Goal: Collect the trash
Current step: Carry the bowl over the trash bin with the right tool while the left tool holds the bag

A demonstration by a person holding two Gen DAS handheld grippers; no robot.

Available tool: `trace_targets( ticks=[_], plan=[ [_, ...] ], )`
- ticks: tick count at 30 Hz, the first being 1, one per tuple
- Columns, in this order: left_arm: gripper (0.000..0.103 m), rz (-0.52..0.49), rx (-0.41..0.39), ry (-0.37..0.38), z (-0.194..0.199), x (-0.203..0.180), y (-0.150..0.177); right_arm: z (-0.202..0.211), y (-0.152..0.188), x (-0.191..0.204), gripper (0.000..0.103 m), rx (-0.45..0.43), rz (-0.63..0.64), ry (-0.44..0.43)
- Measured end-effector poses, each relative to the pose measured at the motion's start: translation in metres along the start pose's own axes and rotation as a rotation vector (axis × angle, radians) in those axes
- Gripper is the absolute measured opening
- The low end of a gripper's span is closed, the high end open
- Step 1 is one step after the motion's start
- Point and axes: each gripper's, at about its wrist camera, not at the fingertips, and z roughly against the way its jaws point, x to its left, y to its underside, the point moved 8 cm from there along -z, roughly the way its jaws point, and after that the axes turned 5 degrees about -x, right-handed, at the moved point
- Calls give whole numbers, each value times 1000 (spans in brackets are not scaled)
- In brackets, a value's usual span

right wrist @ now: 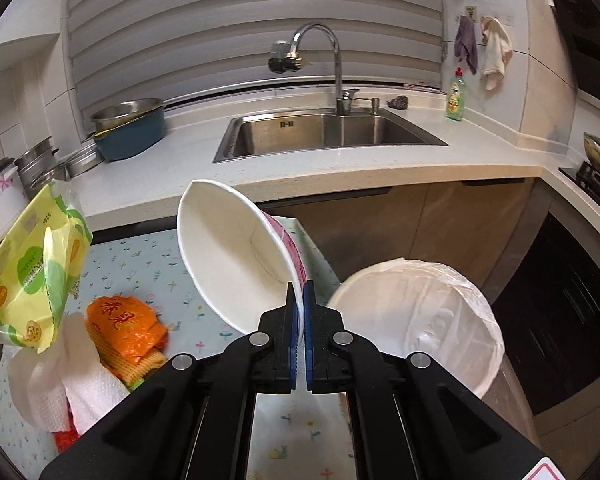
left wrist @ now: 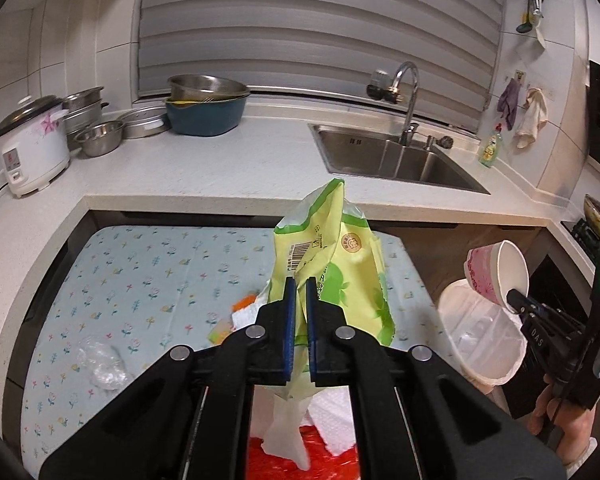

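The right hand-held gripper (right wrist: 300,308) pinches the paper bowl (right wrist: 236,256) by its thin rim beside the lined bin (right wrist: 420,320), so it may slip, while the left hand-held gripper (left wrist: 300,300) clamps the green wrapper (left wrist: 332,256) above the tabletop (left wrist: 140,280).

Yellow-green bag (left wrist: 332,264), pink-white cup (right wrist: 240,256)
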Motion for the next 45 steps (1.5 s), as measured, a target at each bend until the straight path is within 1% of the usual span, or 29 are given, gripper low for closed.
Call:
trace_targets(
  ticks=[4, 9, 13, 15, 18, 22, 25, 28, 31, 36, 38, 41, 42, 45],
  plan=[
    [4, -28, -11, 74, -2, -50, -7, 4, 8, -41, 2, 2, -38, 51],
    [4, -46, 5, 160, -9, -102, -7, -1, 23, -78, 3, 27, -90, 99],
    [4, -56, 35, 210, -20, -129, -2, -7, 34, -98, 3, 42, -104, 132],
    [4, -68, 46, 217, -26, -139, 3, -13, 41, -104, 3, 56, -112, 139],
    [4, -64, 68, 219, -35, -142, 10, -18, 49, -110, 3, 69, -122, 147],
    [4, -62, 79, 207, -39, -137, 15, -23, 55, -112, 3, 82, -137, 140],
    [4, -67, 84, 172, -40, -126, 19, -20, 55, -103, 3, 72, -118, 127],
    [4, -67, 83, 115, -39, -104, 23, -18, 57, -90, 3, 71, -103, 103],
    [5, -35, 102, 64, -40, -77, 30, -17, 57, -79, 3, 71, -91, 84],
    [6, 11, 115, -69, -42, -23, 37, -15, 53, -70, 3, 62, -86, 74],
    [6, 36, 129, -97, -45, -5, 41, -15, 52, -68, 3, 60, -87, 73],
    [6, 88, 141, -106, -45, 15, 44, -14, 51, -65, 3, 58, -81, 69],
    [5, 95, 134, -102, -43, 17, 42, -13, 50, -63, 3, 55, -79, 68],
    [5, 80, 99, -102, -37, 17, 32, -11, 46, -60, 3, 47, -73, 63]
  ],
)
